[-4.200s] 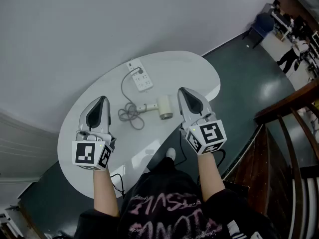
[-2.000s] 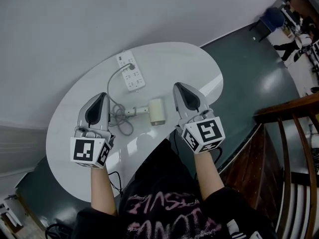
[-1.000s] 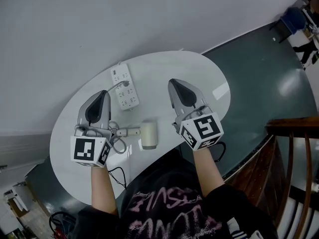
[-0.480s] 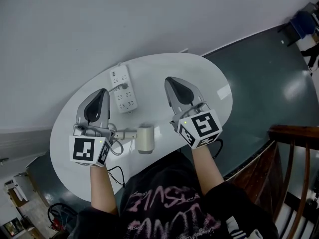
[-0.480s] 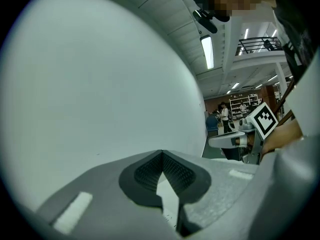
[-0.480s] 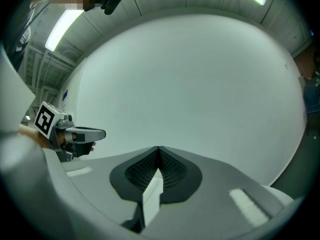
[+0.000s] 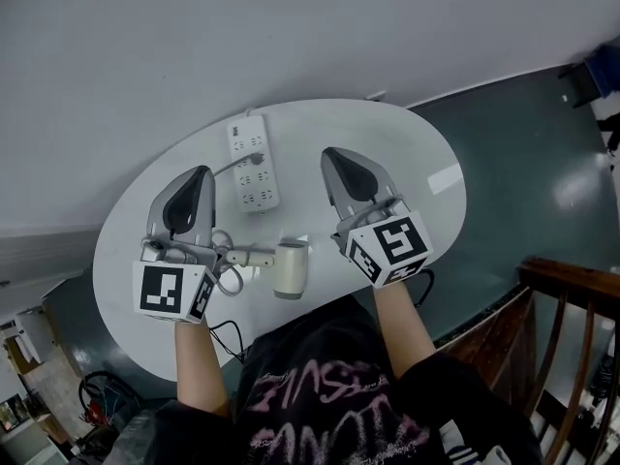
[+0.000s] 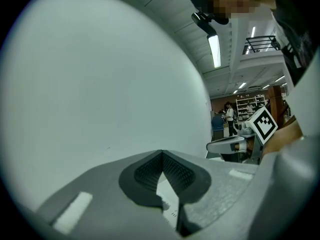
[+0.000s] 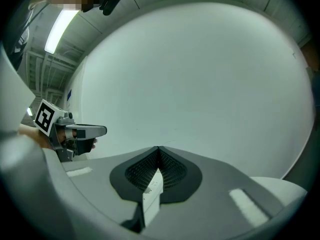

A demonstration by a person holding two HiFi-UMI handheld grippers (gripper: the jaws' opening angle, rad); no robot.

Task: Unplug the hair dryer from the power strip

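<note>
A white power strip (image 7: 254,161) lies at the far side of the white oval table (image 7: 397,148), with a grey plug (image 7: 257,159) in it. The plug's cord runs to a coil (image 7: 225,271) by the cream hair dryer (image 7: 289,268), which lies on its side near the front edge. My left gripper (image 7: 201,171) hovers left of the strip, shut and empty. My right gripper (image 7: 333,154) hovers right of the strip, also shut and empty. In the left gripper view the closed tips (image 8: 161,153) face a pale wall; the right gripper view shows its closed tips (image 9: 158,148) likewise.
A pale wall rises behind the table. Dark green floor (image 7: 504,134) surrounds it. A wooden stair railing (image 7: 572,284) stands at the right. A black cable (image 7: 229,337) hangs below the table's front edge. Clutter sits on the floor at lower left (image 7: 92,400).
The head view has swung, so the table, strip and dryer sit differently in the picture. Both grippers stay shut, side by side above the table, a little closer to the strip.
</note>
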